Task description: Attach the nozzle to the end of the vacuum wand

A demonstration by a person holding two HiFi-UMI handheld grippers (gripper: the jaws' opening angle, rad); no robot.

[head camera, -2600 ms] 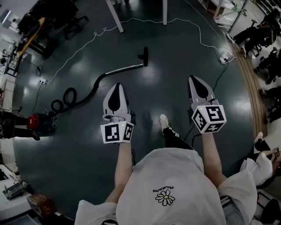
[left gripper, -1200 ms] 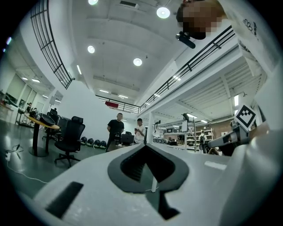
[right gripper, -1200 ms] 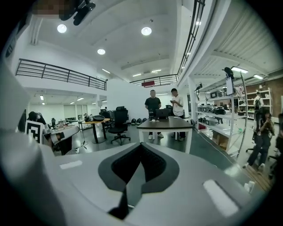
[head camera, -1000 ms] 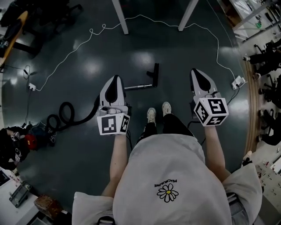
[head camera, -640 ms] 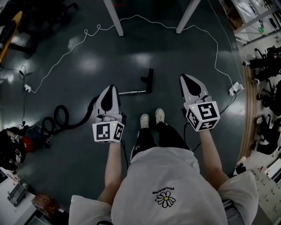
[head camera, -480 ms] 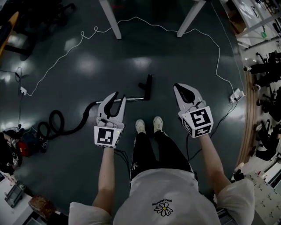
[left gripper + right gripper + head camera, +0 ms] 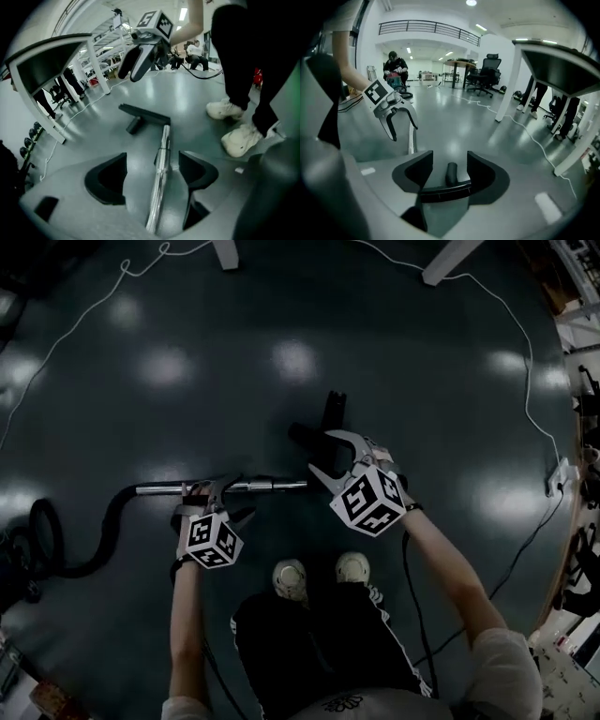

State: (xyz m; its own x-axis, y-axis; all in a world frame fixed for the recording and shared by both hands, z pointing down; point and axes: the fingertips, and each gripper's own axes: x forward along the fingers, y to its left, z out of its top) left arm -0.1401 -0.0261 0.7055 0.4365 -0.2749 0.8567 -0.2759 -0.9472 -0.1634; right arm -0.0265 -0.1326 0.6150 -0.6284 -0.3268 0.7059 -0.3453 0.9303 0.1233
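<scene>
Just opened wide and clamping nothing, the left claw (image 7: 214, 489) is set astride the wand (image 7: 272, 486) at centre-left and the right claw (image 7: 334, 455) astride the nozzle (image 7: 333, 410) at centre, so both may be seized for joining

The left tool (image 7: 217, 495), jaws just opened astride the vacuum wand (image 7: 272, 487), covers the wand's middle in the head view; in its own view the wand's near end vanishes under the tool body. Left of the wand, the hose (image 7: 111, 526) runs off the frame. Past the wand's tip, the right tool (image 7: 319, 451), jaws just opened too, hides part of the nozzle (image 7: 333, 409) between them
</scene>
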